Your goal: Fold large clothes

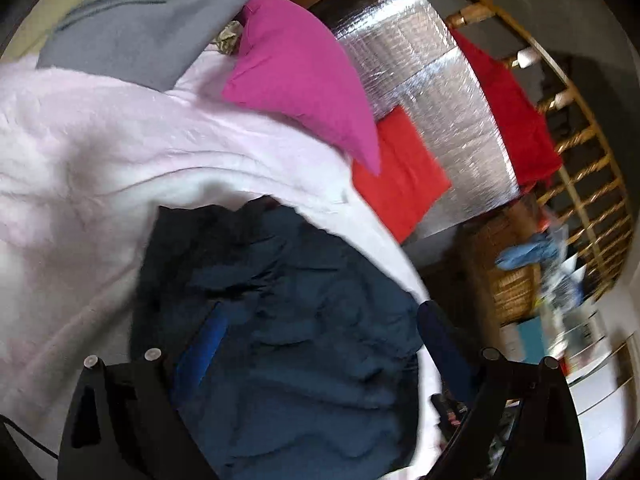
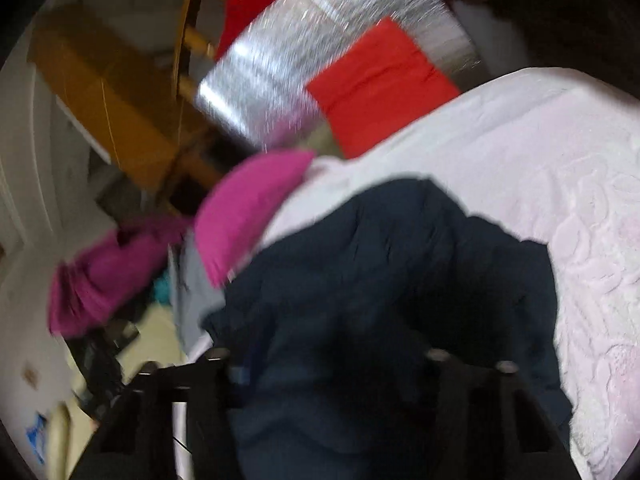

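Dark navy quilted jacket point(image 1: 288, 344), crumpled, lying on a pale pink textured blanket point(image 1: 80, 152) covering the bed. Left hand-held gripper point(image 1: 320, 356): jaws spread wide, jacket below, pads not pressing it. Right hand-held gripper point(image 2: 328, 356): jaws partly apart over the jacket (blur hides any contact; grip cannot be told). Magenta pillow point(image 1: 304, 76) at 12 o'clock of the jacket; red folded cloth point(image 1: 400, 172) at 1 o'clock.

Bare pink blanket point(image 2: 560, 168) right of navy garment point(image 2: 380, 280); magenta cushion point(image 1: 304, 76) crowds far edge.
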Action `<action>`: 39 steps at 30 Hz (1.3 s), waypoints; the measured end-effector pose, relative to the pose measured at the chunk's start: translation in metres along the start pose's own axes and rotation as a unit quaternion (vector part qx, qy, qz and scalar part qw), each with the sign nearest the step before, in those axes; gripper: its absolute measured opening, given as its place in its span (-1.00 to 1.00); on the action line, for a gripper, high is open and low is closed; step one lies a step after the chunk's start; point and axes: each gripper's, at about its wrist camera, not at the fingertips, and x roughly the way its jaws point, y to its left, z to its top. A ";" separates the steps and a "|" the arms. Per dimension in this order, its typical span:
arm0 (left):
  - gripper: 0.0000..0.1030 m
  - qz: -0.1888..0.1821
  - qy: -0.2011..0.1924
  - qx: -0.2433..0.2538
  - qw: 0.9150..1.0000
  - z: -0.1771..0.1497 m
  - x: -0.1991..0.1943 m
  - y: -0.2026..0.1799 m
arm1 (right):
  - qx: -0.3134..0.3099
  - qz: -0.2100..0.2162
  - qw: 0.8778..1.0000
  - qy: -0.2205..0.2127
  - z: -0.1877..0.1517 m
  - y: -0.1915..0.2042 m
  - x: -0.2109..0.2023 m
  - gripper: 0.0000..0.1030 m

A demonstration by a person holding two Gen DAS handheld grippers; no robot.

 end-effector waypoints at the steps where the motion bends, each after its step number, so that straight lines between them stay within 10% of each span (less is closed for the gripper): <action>1: 0.86 0.015 0.004 0.003 1.000 -0.003 0.004 0.001 | -0.002 -0.004 1.000 0.005 -0.002 0.002 0.006 -0.12; 13: 0.86 0.256 -0.054 0.048 0.964 -0.006 0.040 0.020 | -0.043 -0.027 0.997 0.062 0.013 0.059 0.086 -0.12; 17: 0.86 0.280 -0.025 0.024 0.959 -0.002 0.053 0.038 | -0.071 -0.074 0.990 0.095 0.017 0.079 0.133 -0.12; 24: 0.86 0.297 -0.018 0.051 0.953 0.003 0.059 0.037 | 0.059 -0.105 0.980 0.159 0.029 0.031 0.191 -0.11; 29: 0.86 0.291 -0.028 0.044 0.955 0.007 0.047 0.038 | 0.070 -0.090 0.993 0.042 0.056 0.013 0.123 -0.11; 34: 0.86 0.306 -0.050 0.064 0.949 0.011 0.038 0.031 | 0.078 -0.186 0.979 0.042 0.063 -0.039 0.109 -0.12; 39: 0.86 0.343 -0.043 0.089 0.934 0.013 0.039 0.033 | 0.086 -0.168 0.982 0.032 0.053 -0.043 0.097 -0.17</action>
